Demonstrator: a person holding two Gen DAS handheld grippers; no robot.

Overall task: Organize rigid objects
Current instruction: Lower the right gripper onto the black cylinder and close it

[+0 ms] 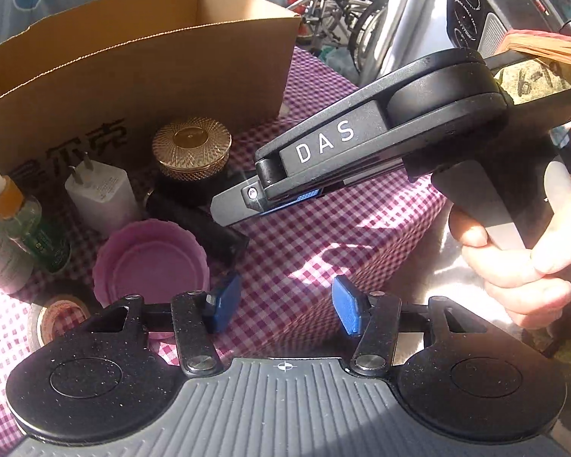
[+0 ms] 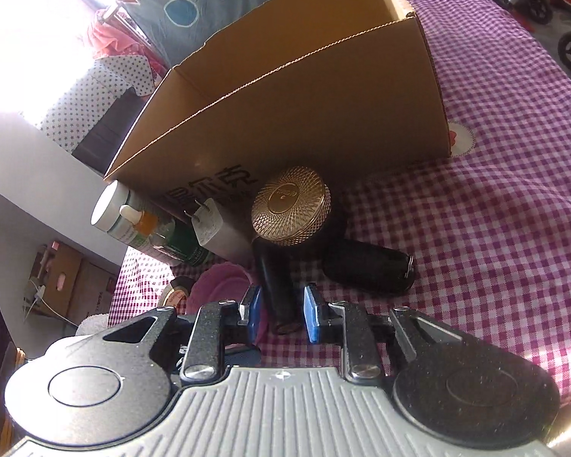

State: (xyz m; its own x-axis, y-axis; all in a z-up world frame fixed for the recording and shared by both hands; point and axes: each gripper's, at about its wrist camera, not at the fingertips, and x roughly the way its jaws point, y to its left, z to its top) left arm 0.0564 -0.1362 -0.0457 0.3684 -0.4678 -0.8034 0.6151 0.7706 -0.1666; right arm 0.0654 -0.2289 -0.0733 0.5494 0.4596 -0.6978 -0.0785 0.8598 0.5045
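Right gripper (image 2: 281,314), low over the bench: its blue fingers (image 2: 311,318) stand apart on either side of the near end of a slim black cylinder (image 2: 276,285) that lies on the checked cloth (image 2: 495,228). Whether the pads already touch it cannot be told. To take it well, the fingers should close squarely across its width, a little up from the end, so the round body does not roll or squirt out. The lift should clear the gold-lidded jar (image 2: 291,205) just beyond it and the larger black cylinder (image 2: 367,266) at the right.

The cardboard box (image 2: 304,114), open-topped, stands at the far side and is the likely destination; its near wall is tall, so the piece must go up before it goes over.

Left gripper (image 1: 283,308): fingers wide apart, holding nothing, above bare cloth beside the pink lid (image 1: 152,262). Farther left stand a white plug (image 1: 101,194) and dropper bottle (image 1: 9,209).
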